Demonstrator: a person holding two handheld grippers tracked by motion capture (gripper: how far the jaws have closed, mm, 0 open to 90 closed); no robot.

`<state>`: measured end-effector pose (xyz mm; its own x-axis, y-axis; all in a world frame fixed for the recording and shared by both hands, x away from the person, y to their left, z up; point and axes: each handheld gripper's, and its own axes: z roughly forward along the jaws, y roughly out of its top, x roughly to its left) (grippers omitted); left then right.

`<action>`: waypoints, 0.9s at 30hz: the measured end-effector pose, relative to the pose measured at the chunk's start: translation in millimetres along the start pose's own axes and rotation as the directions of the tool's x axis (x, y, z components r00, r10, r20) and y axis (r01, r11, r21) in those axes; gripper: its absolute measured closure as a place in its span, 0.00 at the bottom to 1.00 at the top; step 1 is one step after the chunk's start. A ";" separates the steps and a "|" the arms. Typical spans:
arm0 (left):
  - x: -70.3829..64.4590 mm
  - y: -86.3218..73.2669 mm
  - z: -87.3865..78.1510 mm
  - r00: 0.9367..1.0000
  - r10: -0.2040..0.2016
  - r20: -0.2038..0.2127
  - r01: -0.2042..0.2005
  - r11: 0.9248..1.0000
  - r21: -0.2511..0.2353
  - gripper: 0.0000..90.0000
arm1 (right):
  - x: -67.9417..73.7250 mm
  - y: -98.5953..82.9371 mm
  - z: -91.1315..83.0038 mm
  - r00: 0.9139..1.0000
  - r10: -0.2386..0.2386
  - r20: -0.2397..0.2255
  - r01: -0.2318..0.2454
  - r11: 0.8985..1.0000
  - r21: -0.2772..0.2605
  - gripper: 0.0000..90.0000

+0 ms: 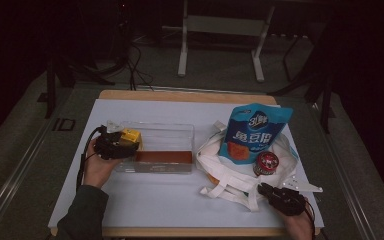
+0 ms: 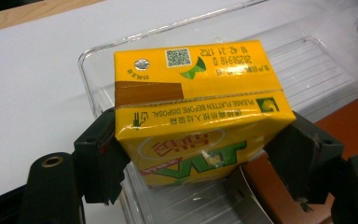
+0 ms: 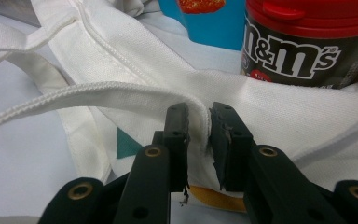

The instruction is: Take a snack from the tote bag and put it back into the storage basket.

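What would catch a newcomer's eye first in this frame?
Probably the yellow drink carton, clamped in the left gripper over the left end of the clear plastic tray. Next the blue snack bag and the red-lidded M&M's jar, both resting on the white tote bag at the right of the table. The right gripper pinches that bag's hem.

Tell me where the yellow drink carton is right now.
The yellow drink carton sits at the table's left in the high view, clamped in the left hand-held gripper over the left end of the clear plastic tray.
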<state>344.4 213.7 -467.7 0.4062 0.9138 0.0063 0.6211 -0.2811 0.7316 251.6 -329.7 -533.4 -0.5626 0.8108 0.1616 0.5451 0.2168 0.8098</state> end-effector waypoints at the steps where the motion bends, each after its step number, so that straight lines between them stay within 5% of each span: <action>1: -0.2 -0.6 -1.4 1.000 0.000 0.002 0.000 1.000 0.001 0.29 | 0.0 0.0 0.0 1.000 0.000 0.000 0.000 1.000 0.000 0.85; 14: 1.0 -7.5 -10.9 1.000 0.007 0.002 -0.007 1.000 -0.006 0.28 | 0.1 0.2 -0.1 1.000 -0.001 0.000 0.001 1.000 0.002 0.85; 15: 0.8 -7.1 -11.4 1.000 0.006 -0.011 -0.006 1.000 -0.010 0.22 | 0.1 0.1 0.0 1.000 0.000 0.000 0.000 1.000 0.001 0.85; 27: -0.4 -1.2 -15.0 1.000 0.016 0.010 -0.015 0.999 -0.033 0.16 | 0.1 0.1 0.0 1.000 0.001 0.000 -0.001 1.000 0.001 0.84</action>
<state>333.5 218.1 -458.4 0.4226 0.9062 0.0108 0.5924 -0.2853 0.7534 251.6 -329.6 -533.3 -0.5625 0.8107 0.1625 0.5460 0.2166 0.8093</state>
